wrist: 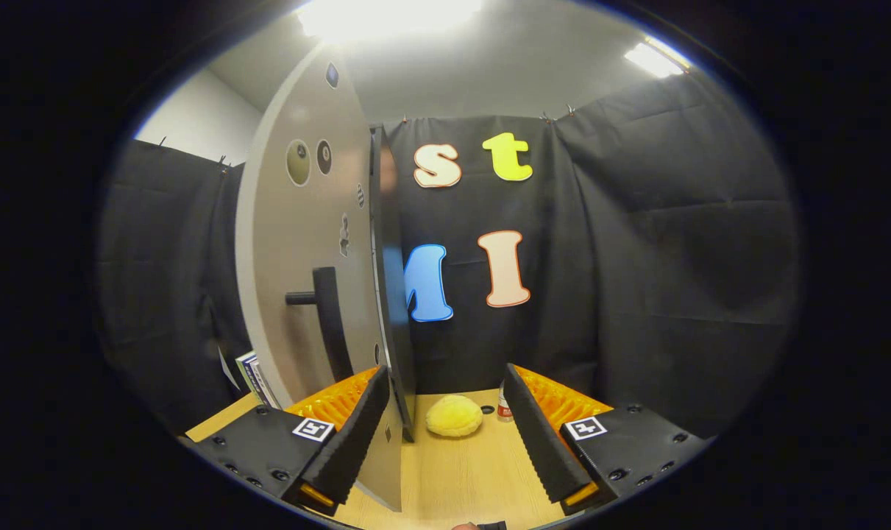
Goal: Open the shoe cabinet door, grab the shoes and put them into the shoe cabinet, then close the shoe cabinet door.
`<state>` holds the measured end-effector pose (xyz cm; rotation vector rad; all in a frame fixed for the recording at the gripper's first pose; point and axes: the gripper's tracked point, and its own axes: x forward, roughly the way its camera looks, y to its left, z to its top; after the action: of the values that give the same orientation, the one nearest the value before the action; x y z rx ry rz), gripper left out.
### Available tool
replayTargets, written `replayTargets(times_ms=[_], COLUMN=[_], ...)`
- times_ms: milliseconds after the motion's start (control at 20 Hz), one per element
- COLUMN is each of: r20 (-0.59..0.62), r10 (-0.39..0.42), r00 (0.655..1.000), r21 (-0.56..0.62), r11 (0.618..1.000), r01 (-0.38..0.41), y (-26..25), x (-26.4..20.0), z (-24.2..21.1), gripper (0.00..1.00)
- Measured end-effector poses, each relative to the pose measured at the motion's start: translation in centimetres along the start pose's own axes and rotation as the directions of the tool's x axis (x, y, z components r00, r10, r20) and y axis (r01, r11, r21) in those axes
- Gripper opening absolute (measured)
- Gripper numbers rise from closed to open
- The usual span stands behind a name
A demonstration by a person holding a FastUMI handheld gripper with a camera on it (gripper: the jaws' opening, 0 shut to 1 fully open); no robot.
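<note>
Clearly mid-swing on the first step: cabinet door (298, 243) standing tall just ahead of the left finger, seen nearly edge-on, dark handle (329, 316) jutting from its pale face toward the camera. Lower edge of the door reaching down between the fingers, close against the inner side of the left one. Gripper (449, 449) spread wide, pinching nothing, neither finger pressing on the door. Right of the door's edge, on the wooden table (452, 478) and beyond the fingers, a soft yellow thing (454, 416), probably the shoe to be stowed, though too small to be sure. Just right of that, a small bottle (503, 403). Left of the door, low down, a stack of book-like items (250, 375). Next, by judgement: door pushed fully clear, then forward to the yellow thing, fingers closing over it.
</note>
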<state>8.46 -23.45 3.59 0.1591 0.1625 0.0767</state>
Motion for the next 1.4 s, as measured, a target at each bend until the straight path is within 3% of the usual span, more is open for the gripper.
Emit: replayTargets(times_ms=[450, 800, 1400], r20=[-0.005, -0.006, 0.015], r10=[0.063, 0.160, 0.235], r00=[0.998, 0.987, 0.972], r21=[-0.041, -0.046, -0.094], r11=[0.997, 0.986, 0.968], r01=[-0.063, -0.160, -0.233], y=[3.3, 9.5, 18.5], x=[0.6, 0.2, 1.5], z=[-0.3, -0.8, -0.9], gripper=[0.94, 0.94, 0.94])
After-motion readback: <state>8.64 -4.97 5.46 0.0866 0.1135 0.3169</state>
